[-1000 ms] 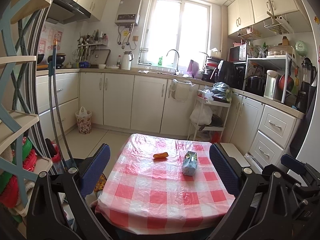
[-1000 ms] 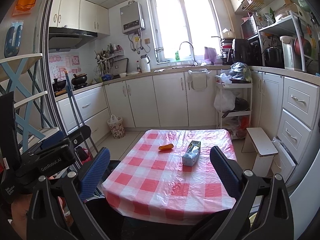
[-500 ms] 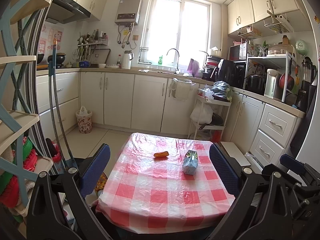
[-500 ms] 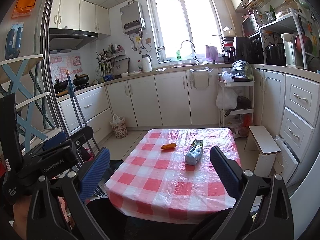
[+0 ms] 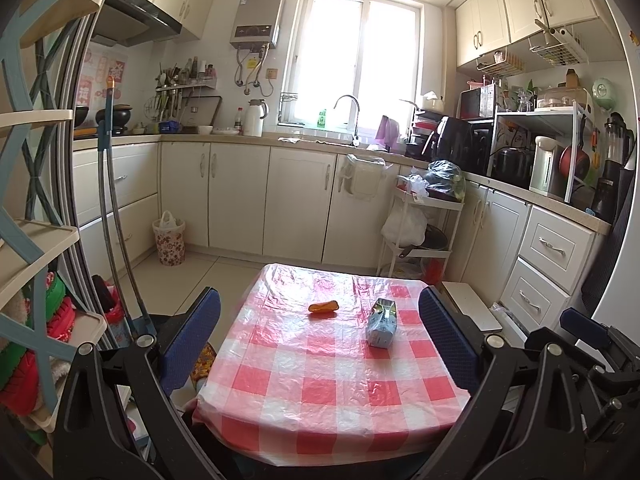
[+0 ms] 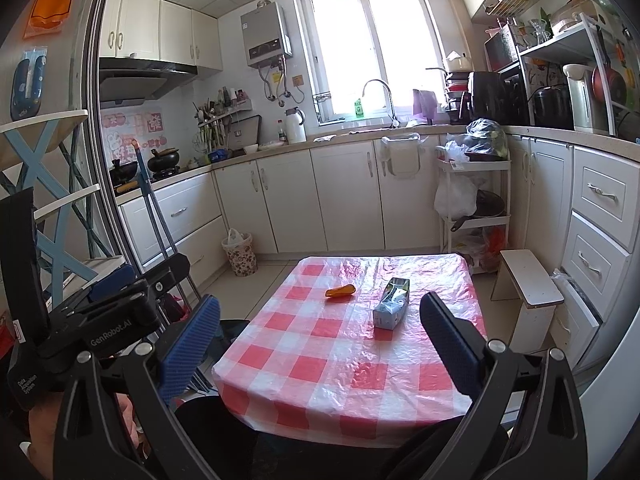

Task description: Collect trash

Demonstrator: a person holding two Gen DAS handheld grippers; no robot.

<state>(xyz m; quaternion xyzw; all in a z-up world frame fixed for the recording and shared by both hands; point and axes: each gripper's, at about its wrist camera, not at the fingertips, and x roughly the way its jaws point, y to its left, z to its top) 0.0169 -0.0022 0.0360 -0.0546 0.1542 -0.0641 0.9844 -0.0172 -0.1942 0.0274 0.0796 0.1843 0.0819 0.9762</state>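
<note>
Left wrist view: your left gripper (image 5: 319, 346) hangs short of the table, blue fingers spread wide, nothing held.
Trash: orange crinkled wrapper (image 5: 323, 307) and crumpled pale-blue drink carton (image 5: 382, 323) both lie on the red-and-white checked plastic tablecloth (image 5: 320, 392), near each other, not touching.
Progress: you've collected nothing yet, judging by this; both pieces remain.
Right wrist view: your right gripper (image 6: 320, 346) also held back, fingers apart, empty.
Bin: small floral-patterned wastebasket with white liner (image 6: 239, 253) stands on the floor by the white cabinets, well apart from the table.
Room: small kitchen, bright window over the sink.
</note>
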